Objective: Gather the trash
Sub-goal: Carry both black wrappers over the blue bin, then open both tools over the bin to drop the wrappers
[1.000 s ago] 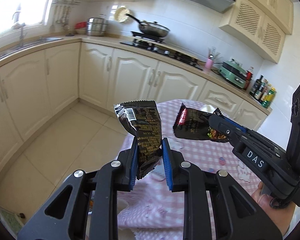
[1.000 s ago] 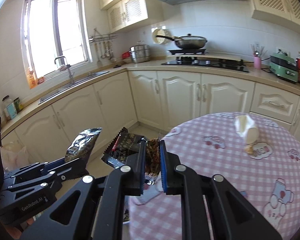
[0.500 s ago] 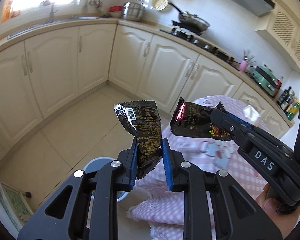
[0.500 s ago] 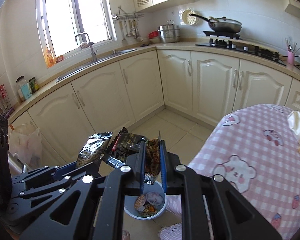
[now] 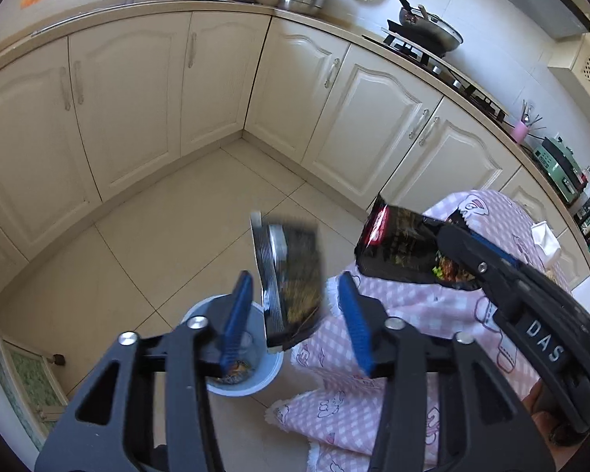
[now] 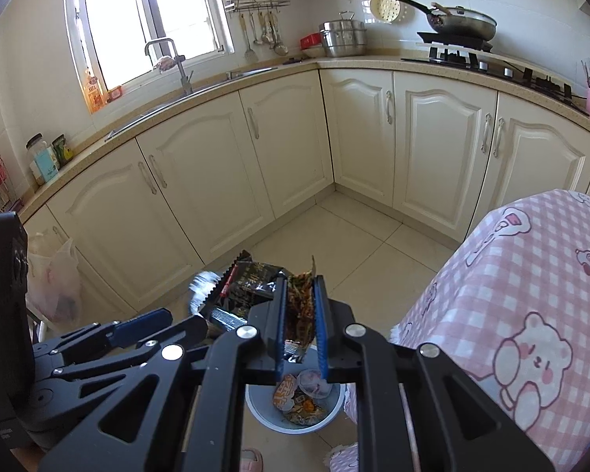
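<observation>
My left gripper is open, and a dark snack wrapper hangs blurred between its spread jaws, touching neither, above the blue-grey trash bin on the floor. My right gripper is shut on a second dark wrapper with a red edge, held above the same bin, which holds other trash. The right gripper with its wrapper also shows in the left wrist view, to the right. The left gripper shows at the lower left of the right wrist view.
A round table with a pink checked cloth stands right of the bin, its cloth hanging beside it. Cream cabinets line the walls around a tiled floor. A plastic bag hangs at the left. A tissue lies on the table.
My left gripper has opened and let go of its wrapper, which now drops between the jaws. Both grippers have tilted down over the bin. The right gripper still holds its wrapper.
</observation>
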`<state>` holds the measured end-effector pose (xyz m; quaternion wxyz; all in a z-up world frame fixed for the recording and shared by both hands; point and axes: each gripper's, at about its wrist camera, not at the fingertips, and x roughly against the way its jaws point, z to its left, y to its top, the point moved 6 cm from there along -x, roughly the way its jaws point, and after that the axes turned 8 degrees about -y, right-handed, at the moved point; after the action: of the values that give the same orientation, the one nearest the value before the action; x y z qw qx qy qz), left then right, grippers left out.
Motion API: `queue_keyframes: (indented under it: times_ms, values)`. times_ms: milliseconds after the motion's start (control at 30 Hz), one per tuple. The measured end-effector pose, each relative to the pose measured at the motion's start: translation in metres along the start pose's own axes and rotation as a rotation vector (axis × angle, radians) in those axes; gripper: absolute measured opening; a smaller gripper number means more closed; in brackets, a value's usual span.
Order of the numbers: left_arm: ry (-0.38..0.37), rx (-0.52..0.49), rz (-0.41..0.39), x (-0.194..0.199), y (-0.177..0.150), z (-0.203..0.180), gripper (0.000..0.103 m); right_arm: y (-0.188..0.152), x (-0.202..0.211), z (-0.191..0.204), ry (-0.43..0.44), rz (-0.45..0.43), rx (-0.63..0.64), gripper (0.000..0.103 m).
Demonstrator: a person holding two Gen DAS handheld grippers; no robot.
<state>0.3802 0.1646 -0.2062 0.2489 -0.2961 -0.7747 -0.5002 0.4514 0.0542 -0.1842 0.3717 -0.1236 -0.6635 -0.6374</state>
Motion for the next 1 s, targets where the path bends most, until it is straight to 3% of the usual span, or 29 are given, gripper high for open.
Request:
queue_keyframes:
  times_ms: [233, 767, 1000]
  values:
    - [0.044, -0.015, -0.007, 0.001, 0.0, 0.008, 0.056, -0.002, -0.016, 0.007, -0.002, 0.023, 0.003, 0.013]
    - [0.128, -0.005, -0.043, 0.02, 0.004, 0.029, 0.063, 0.001, -0.037, 0.034, 0.027, 0.051, 0.033, 0.013]
    - [0.16, 0.01, -0.054, 0.027, 0.006, 0.035, 0.064, 0.013, -0.05, 0.047, 0.05, 0.042, 0.005, 0.021]
